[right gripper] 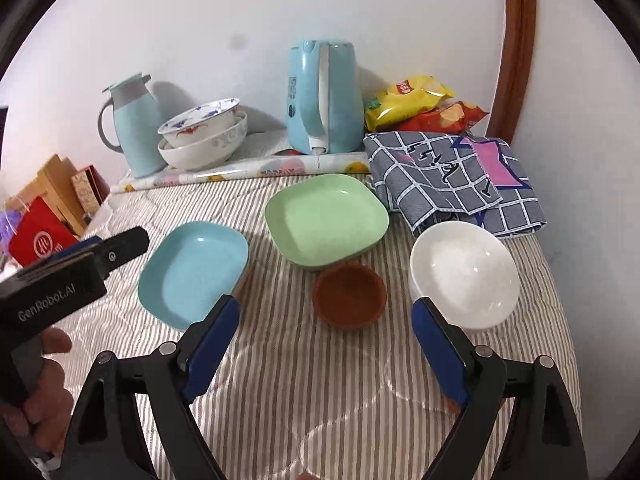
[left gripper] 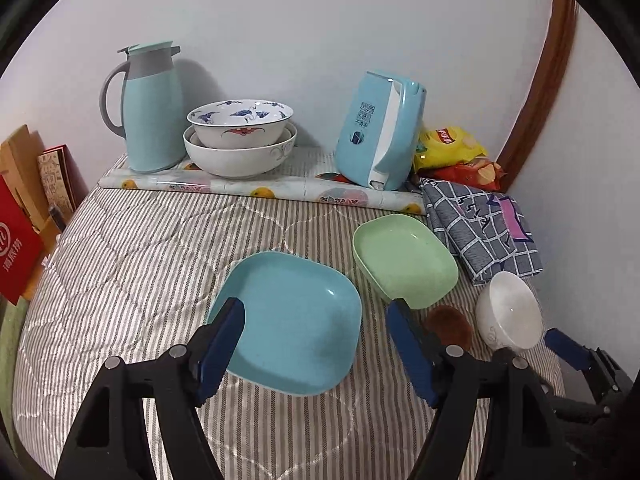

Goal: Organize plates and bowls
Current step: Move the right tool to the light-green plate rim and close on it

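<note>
A blue square plate [left gripper: 292,320] [right gripper: 192,272] lies on the striped cloth. A green square plate [left gripper: 404,260] [right gripper: 326,220] lies behind it to the right. A small brown bowl [left gripper: 448,326] [right gripper: 350,296] and a white bowl [left gripper: 510,312] [right gripper: 464,274] sit further right. My left gripper [left gripper: 316,332] is open, its jaws on either side of the blue plate, above it. My right gripper [right gripper: 326,336] is open and empty, just in front of the brown bowl. The left gripper's body [right gripper: 80,268] shows in the right wrist view.
At the back stand a blue thermos jug [left gripper: 154,112], two stacked patterned bowls [left gripper: 240,136], a blue kettle [left gripper: 378,132], snack bags [left gripper: 452,148] and a folded checked cloth [left gripper: 484,224]. Red and brown boxes [left gripper: 24,216] stand at the left edge.
</note>
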`<state>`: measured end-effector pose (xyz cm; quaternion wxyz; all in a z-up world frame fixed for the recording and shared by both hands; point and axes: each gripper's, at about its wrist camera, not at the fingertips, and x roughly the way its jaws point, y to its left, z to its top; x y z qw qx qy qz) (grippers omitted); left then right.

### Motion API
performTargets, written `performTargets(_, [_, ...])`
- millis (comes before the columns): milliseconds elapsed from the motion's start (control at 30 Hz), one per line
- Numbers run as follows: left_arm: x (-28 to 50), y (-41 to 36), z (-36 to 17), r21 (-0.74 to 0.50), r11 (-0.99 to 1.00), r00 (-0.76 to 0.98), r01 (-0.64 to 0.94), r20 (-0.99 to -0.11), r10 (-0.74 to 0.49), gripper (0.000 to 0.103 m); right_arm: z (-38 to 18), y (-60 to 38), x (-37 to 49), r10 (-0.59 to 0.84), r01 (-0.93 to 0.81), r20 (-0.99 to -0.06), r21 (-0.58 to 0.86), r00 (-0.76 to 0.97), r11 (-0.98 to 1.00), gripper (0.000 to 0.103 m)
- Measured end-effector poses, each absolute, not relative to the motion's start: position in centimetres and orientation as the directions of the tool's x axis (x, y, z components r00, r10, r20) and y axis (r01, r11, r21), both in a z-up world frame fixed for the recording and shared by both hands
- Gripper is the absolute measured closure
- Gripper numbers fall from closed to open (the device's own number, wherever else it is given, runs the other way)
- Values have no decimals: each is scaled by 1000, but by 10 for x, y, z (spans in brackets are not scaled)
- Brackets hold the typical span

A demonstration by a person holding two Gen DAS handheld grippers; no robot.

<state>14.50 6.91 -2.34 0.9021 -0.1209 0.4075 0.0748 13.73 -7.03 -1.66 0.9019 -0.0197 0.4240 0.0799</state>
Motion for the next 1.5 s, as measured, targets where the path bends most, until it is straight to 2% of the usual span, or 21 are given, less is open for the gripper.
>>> performTargets(267, [170, 69, -31, -135, 963, 649, -233, -759, 51, 31, -11, -88, 169, 132, -111, -744, 78, 655, 991, 17])
performTargets(367, [186, 67, -35, -127, 967, 642, -222, -765, 47, 31, -12, -94, 184, 136, -94, -744, 99, 654, 991, 24])
performTargets(433, [194, 66, -37, -124, 969, 641, -212, -767, 42, 31, -14, -95, 195, 130, -93, -749, 91, 649, 991, 34])
performTargets(500, [204, 65, -40, -116, 972, 642, -204, -766, 43, 31, -17, -96, 203, 128, -92, -752, 89, 647, 992, 38])
performTargets(700, [230, 65, -54, -150, 968, 625, -201, -781, 9, 31, -32, -96, 225, 137, -103, -776, 93, 616, 990, 60])
performTargets(833, [247, 58, -63, -154, 972, 618, -179, -786, -11, 35, -39, -97, 236, 130, -100, -782, 86, 609, 991, 61])
performTargets(1000, [273, 46, -80, -156, 976, 586, -151, -810, -39, 46, -43, -100, 247, 131, -97, -783, 90, 608, 991, 61])
performTargets(1300, [308, 36, -111, -157, 974, 526, -162, -849, -49, 51, -54, -109, 262, 136, -88, -795, 104, 592, 991, 61])
performTargets(1367, [315, 33, -118, -143, 976, 505, -166, -862, -40, 57, -56, -108, 265, 131, -93, -797, 94, 590, 991, 61])
performTargets(1433, [319, 34, -126, -147, 976, 482, -161, -875, -52, 69, -58, -108, 268, 126, -93, -798, 88, 589, 992, 61])
performTargets(1500, [322, 34, -132, -145, 975, 470, -167, -881, -50, 85, -60, -107, 270, 128, -95, -800, 89, 586, 991, 61])
